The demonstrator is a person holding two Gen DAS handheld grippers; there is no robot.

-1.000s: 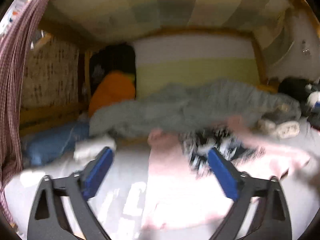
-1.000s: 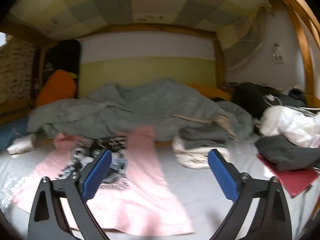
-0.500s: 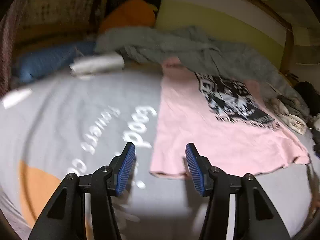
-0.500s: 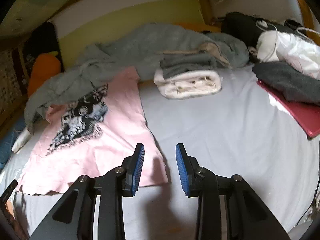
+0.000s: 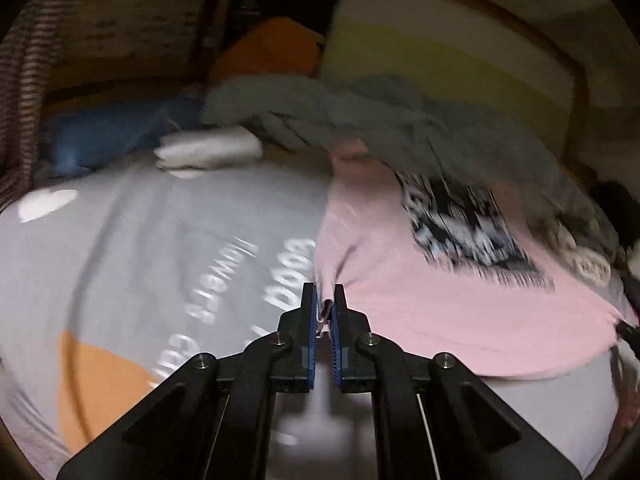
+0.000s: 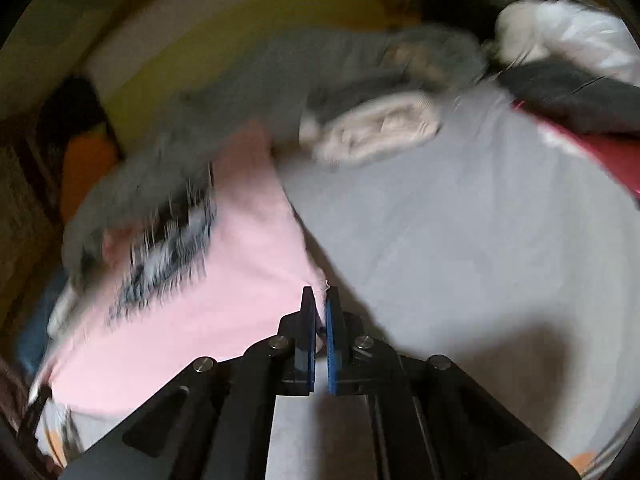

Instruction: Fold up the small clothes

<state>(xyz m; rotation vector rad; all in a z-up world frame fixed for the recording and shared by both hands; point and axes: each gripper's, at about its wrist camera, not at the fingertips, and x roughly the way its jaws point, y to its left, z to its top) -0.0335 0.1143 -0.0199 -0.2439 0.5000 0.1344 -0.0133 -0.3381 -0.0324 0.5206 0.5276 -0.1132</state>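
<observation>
- Left claw (image 5: 324,304): its jaws have just been closing and now pinch the near left hem corner of the pink T-shirt (image 5: 420,304).
- Right claw (image 6: 320,302): its jaws have just been closing too, clamped on the near right hem corner of the same shirt.
- The shirt lies flat on the grey bed sheet (image 6: 460,240), black print up.
- Its long axis runs away from the claws, hem nearest, neck end far against the rumpled grey blanket (image 5: 360,112).
- Folded cream cloth (image 6: 380,128) sits beyond the shirt's right side.
</observation>
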